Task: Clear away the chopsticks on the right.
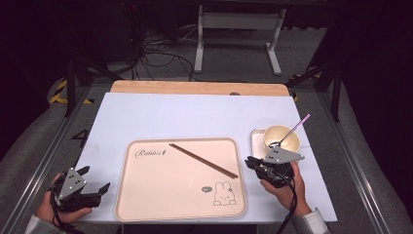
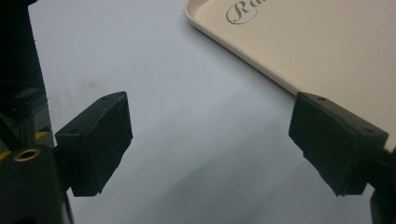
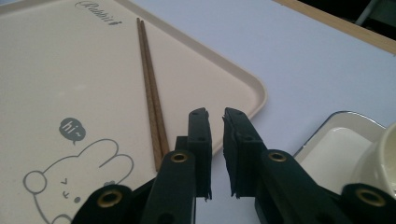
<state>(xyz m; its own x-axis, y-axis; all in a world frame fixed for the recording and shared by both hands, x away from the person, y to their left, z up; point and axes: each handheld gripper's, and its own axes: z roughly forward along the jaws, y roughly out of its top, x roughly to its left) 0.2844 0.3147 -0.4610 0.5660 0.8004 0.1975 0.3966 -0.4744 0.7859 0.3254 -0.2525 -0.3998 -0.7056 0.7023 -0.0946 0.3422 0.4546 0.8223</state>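
Hiding behind right tongs point(image 3: 215, 116) — chopsticks' point(image 3: 150, 84) near ends.

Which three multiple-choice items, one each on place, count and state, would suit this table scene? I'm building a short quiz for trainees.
1. Where do the chopsticks lie?
A. in the bowl
B. on the tray
C. on the bare table

2. How many chopsticks are there?
A. one
B. two
C. four

3. How do the left gripper's jaws stand?
A. wide apart with nothing between them
B. shut on a spoon
C. clamped on the tray's rim

Key:
1 B, they lie slanted across the beige tray.
2 B, the right gripper view shows two brown sticks side by side.
3 A, only bare table shows between them.
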